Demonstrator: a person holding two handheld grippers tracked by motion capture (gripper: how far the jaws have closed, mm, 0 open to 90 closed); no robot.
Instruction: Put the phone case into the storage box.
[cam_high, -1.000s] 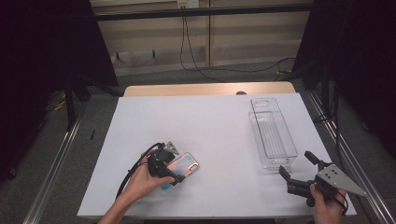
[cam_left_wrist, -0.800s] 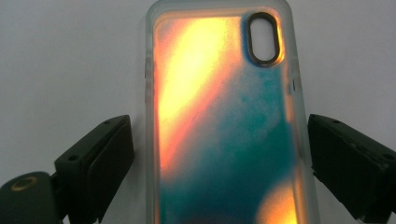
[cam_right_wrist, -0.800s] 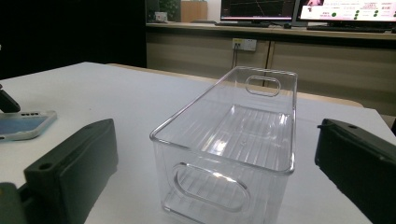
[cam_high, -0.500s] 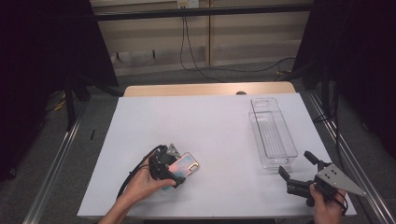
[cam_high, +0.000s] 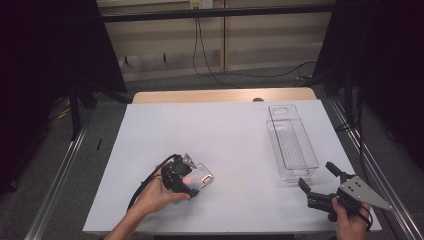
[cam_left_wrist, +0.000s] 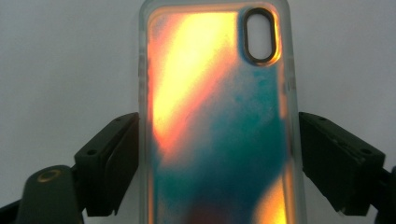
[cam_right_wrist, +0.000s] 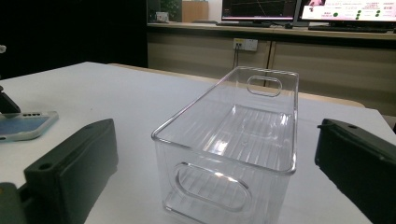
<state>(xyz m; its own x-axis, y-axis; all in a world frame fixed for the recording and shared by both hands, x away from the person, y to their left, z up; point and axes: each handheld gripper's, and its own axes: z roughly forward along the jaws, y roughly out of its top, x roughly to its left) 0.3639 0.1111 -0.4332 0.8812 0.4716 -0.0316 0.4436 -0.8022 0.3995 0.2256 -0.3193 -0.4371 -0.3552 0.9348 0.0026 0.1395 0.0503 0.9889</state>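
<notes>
A phone case (cam_high: 204, 175) with an orange and teal iridescent back lies flat on the white table (cam_high: 235, 135), near its front left. My left gripper (cam_high: 192, 176) reaches over it from the left. In the left gripper view the case (cam_left_wrist: 215, 93) fills the gap between the jaws of the left gripper (cam_left_wrist: 218, 140). They have just been closing, and both pads meet its long edges. My right gripper (cam_high: 316, 175) rests open at the front right. It faces the near end of a clear plastic bin (cam_right_wrist: 233, 140), with nothing between its jaws (cam_right_wrist: 215, 163).
The clear bin (cam_high: 292, 142) stands lengthwise at the right side of the table, with handle cut-outs in both ends. A wooden edge (cam_high: 225, 96) shows behind the white surface. Metal rails (cam_high: 55, 175) run along both sides. The right gripper view catches the case's end (cam_right_wrist: 23, 125) at far left.
The left hand and its gripper stay over the phone case. The jaws look slightly narrower around it. The right gripper has not moved.
</notes>
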